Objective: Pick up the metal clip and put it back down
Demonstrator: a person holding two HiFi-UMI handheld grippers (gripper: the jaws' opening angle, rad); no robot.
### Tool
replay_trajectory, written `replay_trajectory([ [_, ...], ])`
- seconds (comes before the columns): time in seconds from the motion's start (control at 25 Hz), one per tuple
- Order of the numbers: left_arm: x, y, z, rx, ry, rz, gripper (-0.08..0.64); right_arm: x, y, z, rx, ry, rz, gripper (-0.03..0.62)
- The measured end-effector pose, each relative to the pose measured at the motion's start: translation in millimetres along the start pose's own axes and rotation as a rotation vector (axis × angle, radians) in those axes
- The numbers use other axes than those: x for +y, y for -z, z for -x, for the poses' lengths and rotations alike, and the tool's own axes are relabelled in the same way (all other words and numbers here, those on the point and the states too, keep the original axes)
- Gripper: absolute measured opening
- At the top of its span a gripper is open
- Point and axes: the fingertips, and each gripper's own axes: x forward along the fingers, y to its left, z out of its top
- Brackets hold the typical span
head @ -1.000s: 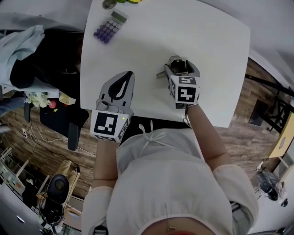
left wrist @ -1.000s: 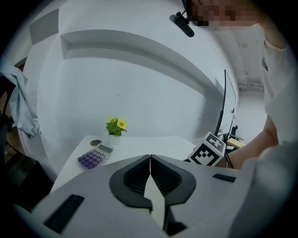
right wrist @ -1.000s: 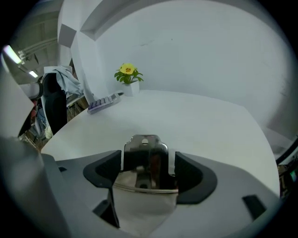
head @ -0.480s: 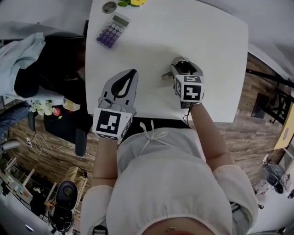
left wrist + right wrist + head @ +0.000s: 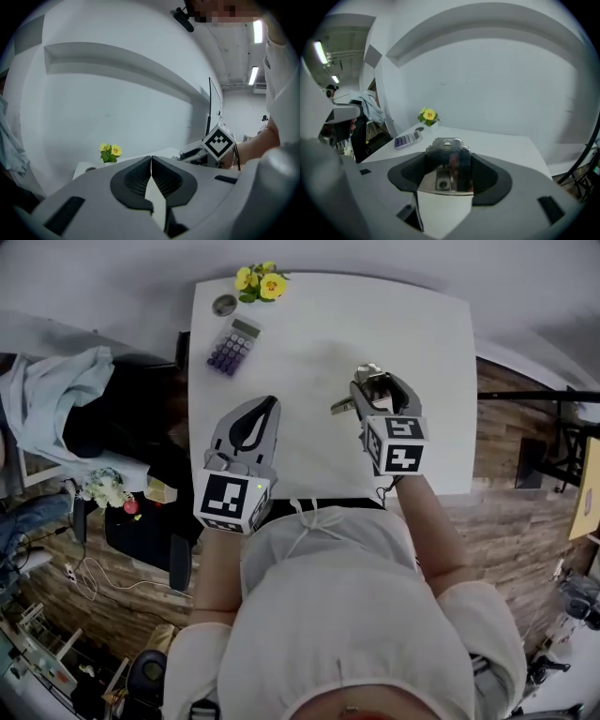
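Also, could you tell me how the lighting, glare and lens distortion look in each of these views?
Head view: soft, even light on the white square table, its edges bowed. Right gripper view: strong fisheye with dark corners; the shiny metal clip mirrors its surroundings, slightly soft. Left gripper view: ceiling strip lights blown out.

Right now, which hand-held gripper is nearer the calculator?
Left. The left hand-held gripper, shut and empty, has the calculator ahead and slightly left of its tips; the right hand-held gripper, clamped on the metal clip, is farther off to the calculator's right.
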Motion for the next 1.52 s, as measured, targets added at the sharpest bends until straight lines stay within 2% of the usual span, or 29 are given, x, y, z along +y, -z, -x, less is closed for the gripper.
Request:
replay_trajectory([
  [0.16,-3.5,-27.6,3.9,-0.042,0.008,-0.048,0.020,-4.4,-42.2,36.6,-0.134,0.023,0.019,0.296],
  [0.44,-10.8,-70.6,9.3,-0.109,0.019,-0.106,0.020,-16.6,-92.0,106.1,-0.339,0.058,0.036,0.295],
  [0.64,-9.7,-88.2,10.2,-0.132,0.013,-0.129,0.020,-20.7,-118.6,146.7,-0.471,0.090,0.079,0.295],
  [0.8,-7.2,-99.4,12.8,-0.152,0.012,-0.126,0.020,-17.5,-130.0,163.3,-0.536,0.098,0.114,0.295],
  [0.96,-8.1,-108.6,15.7,-0.169,0.008,-0.125,0.020,-16.3,-132.7,169.6,-0.549,0.100,0.144,0.295],
  [1.12,-8.4,-110.7,17.5,-0.174,0.006,-0.124,0.020,-17.3,-128.6,163.9,-0.525,0.090,0.121,0.295],
  [1.52,-13.3,-85.5,11.3,-0.130,0.013,-0.095,0.021,-17.1,-89.9,119.2,-0.372,0.053,0.086,0.295],
])
